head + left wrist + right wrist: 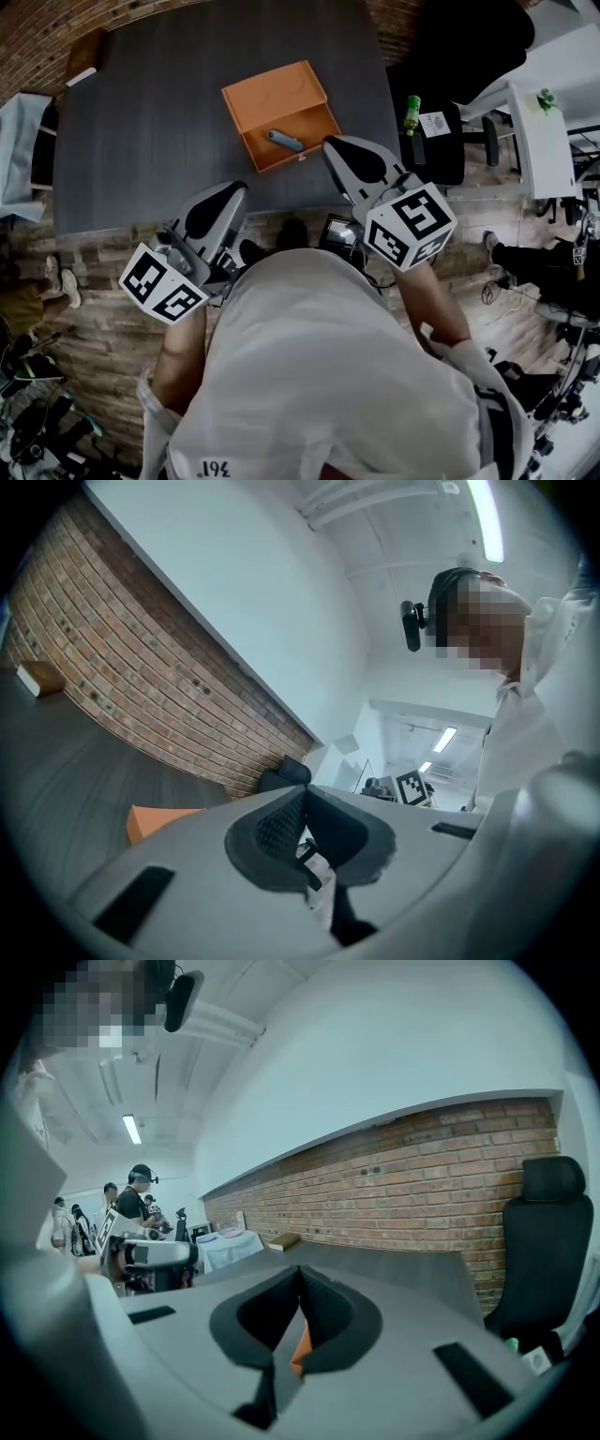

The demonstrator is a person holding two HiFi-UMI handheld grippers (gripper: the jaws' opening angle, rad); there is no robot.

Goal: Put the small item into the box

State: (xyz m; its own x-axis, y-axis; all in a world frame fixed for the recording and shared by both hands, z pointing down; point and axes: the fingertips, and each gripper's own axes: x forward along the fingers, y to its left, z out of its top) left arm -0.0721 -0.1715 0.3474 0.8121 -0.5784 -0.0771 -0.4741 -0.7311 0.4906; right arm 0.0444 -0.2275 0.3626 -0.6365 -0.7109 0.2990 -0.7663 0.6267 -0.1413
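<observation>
Both jaws pairs are sitting closed and empty: left gripper [232, 195] and right gripper [336, 145] are hovering at the desk [150, 122] edge. The small item [284, 141] is lying inside the open box [272, 94]; a careless forward swing is risking knocking it.

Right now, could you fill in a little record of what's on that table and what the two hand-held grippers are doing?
table: dark grey, by a brick wall
box: orange, open, lid laid back
small item: blue-grey, lying inside the box
left hand-held gripper: shut, empty, over the table's near edge
right hand-held gripper: shut, empty, tip near the box's front right corner
bottle: green, off the table, to the right
</observation>
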